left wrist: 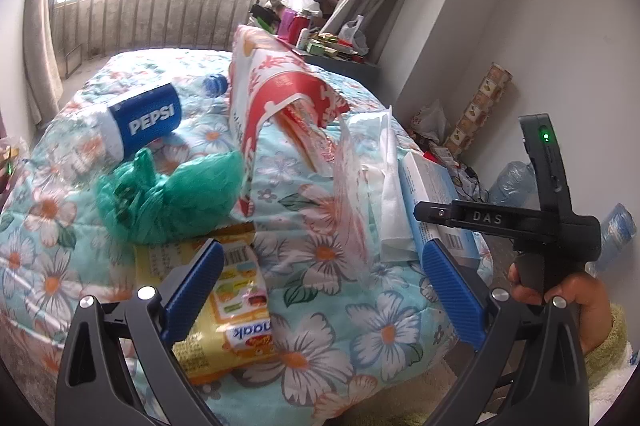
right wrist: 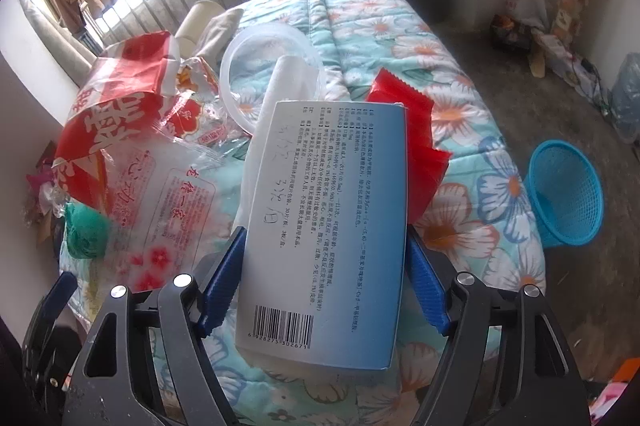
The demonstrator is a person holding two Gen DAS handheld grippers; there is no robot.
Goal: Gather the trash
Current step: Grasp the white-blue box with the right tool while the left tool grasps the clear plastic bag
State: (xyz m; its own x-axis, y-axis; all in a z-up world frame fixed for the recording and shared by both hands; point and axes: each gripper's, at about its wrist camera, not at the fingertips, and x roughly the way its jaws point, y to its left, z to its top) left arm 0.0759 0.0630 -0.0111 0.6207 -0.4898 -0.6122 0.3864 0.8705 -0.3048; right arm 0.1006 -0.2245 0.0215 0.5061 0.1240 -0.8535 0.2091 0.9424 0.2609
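Trash scattered on a floral quilted bed [right wrist: 472, 130].
Right claw [right wrist: 320, 290] straddling a blue-and-white printed cardboard box [right wrist: 328, 218] lying on the bed, pads at its long edges, grip uncertain. Left claw [left wrist: 324, 290] spread wide, empty, above a yellow snack wrapper [left wrist: 224, 310]. Blue mesh basket [right wrist: 568, 194] on floor beside bed.

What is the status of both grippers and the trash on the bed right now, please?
Left gripper open over the quilt, yellow snack wrapper by its left finger. Right gripper shut on blue-and-white box. Red wrapper touches box; blue basket on floor.
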